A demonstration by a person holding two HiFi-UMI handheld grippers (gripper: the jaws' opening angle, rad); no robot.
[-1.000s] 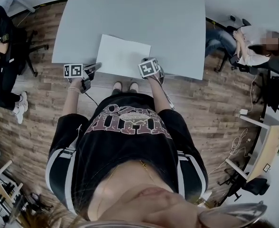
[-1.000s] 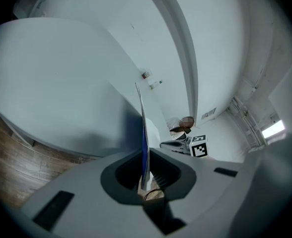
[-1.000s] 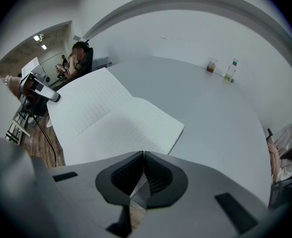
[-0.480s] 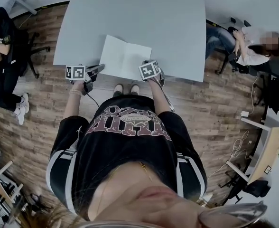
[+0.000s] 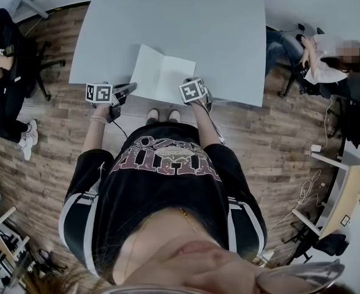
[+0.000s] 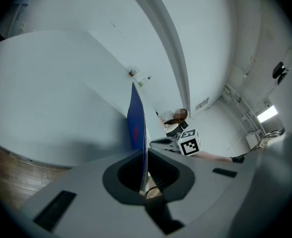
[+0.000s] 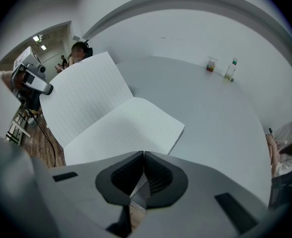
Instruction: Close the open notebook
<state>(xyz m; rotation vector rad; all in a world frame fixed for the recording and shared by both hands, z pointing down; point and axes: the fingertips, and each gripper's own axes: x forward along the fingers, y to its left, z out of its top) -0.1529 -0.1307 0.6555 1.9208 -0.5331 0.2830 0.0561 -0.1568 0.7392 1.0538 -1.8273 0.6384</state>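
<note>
At the worktop's (image 5: 186,17) near edge: notebook (image 5: 161,75) open, spine running away from the person. Left hand-held gripper (image 6: 143,155) has just been closing and clamps the raised blue left cover. The fold goes rightward, toward the right hand-held gripper (image 7: 143,155), jaws together at the flat page.

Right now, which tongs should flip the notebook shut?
The left tongs. They have just been closing on the left cover of the notebook, which is already tilted up off the table. The right tongs sit shut by the flat right page.
</note>
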